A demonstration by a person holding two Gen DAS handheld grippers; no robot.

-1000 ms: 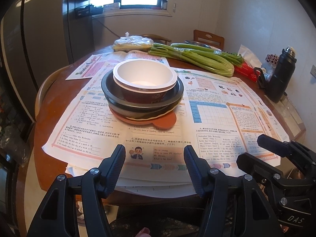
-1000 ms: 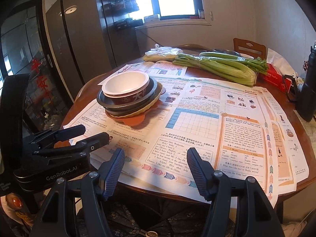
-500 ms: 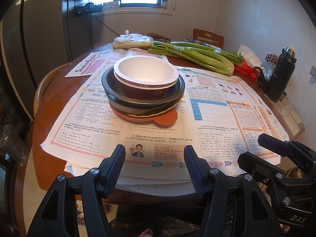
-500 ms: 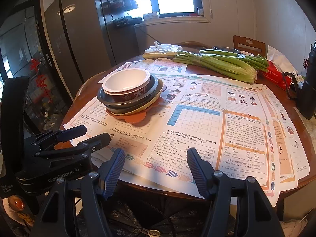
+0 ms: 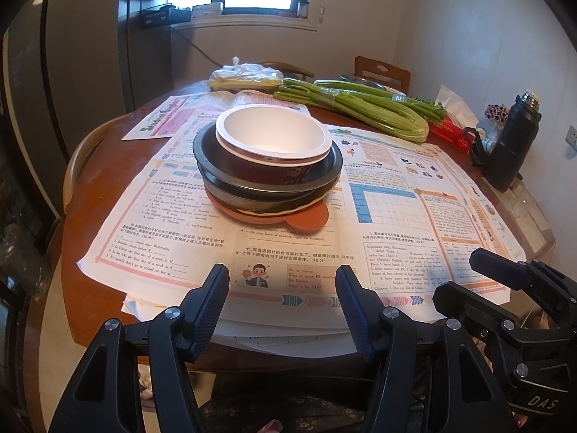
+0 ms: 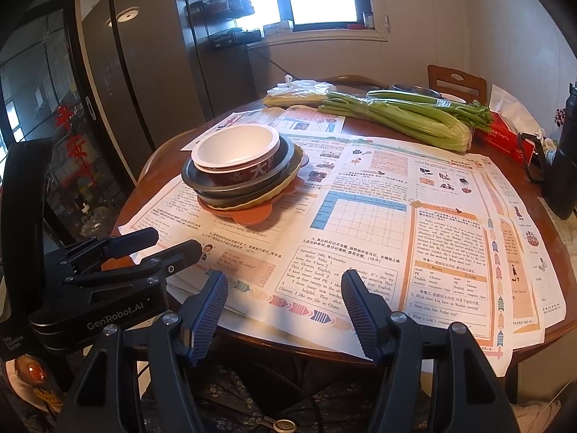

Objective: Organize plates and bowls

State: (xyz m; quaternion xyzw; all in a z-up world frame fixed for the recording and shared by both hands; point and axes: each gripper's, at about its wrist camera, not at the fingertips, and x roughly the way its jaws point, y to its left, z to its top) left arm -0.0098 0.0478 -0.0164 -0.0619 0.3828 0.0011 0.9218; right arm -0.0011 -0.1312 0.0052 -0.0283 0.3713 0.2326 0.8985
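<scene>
**Nested stack could topple or slide**

The white-lined bowl point(image 5: 273, 136) sits in dark plates point(image 5: 267, 176) on an orange plate point(image 5: 306, 218), mid-bench on loose printed sheets point(image 5: 396, 216). A pull on one piece could tip the stack, or the paper may slip. Left gripper point(image 5: 282, 287) and right gripper point(image 6: 285, 290) hover near the bench point(image 5: 90, 195) edge, partly open, both empty

Stacked bowls point(image 5: 268, 166) on papers point(image 5: 180, 231); left gripper point(image 5: 282, 281) empty.
</scene>
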